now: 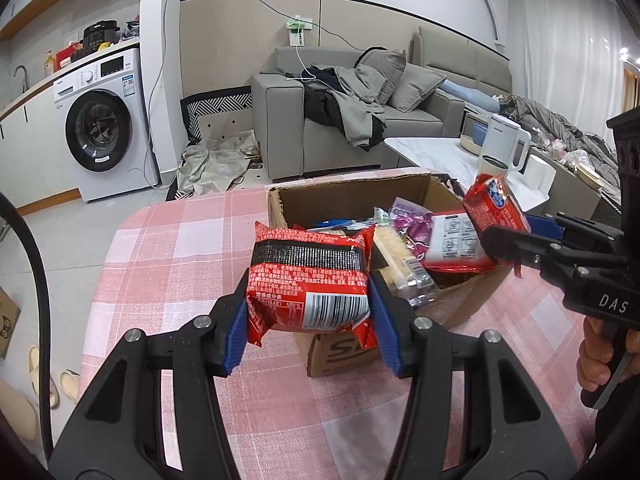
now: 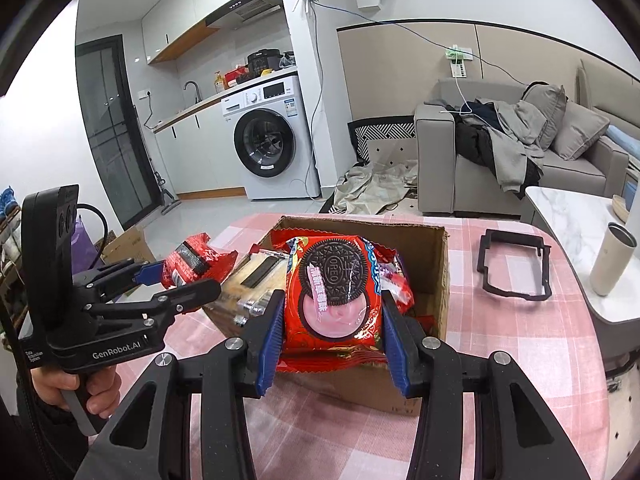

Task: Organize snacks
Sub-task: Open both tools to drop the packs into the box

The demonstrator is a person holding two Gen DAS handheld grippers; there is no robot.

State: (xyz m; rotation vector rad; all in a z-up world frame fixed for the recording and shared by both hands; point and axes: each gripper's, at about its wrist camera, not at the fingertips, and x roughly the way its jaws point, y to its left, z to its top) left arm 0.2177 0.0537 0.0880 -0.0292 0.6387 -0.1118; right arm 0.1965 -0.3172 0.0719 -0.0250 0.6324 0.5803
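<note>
Left tool (image 1: 308,304) clamped, right tool (image 2: 332,316) clamped, both angled downward

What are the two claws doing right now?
Left gripper: closed on a red snack packet.
Right gripper: closed on an Oreo packet.

We cannot see the floor of the cardboard box (image 1: 436,190), which the packets piled inside cover, and the lettering on its near wall is cut short by the red packet (image 1: 308,280) in front of it. The fine print on that packet is too small for us to read. In the right wrist view the cookie packet (image 2: 334,292) hides most of the box's inside, and the pale cup (image 2: 612,258) on the marble table's near edge shows nothing of its contents.
</note>
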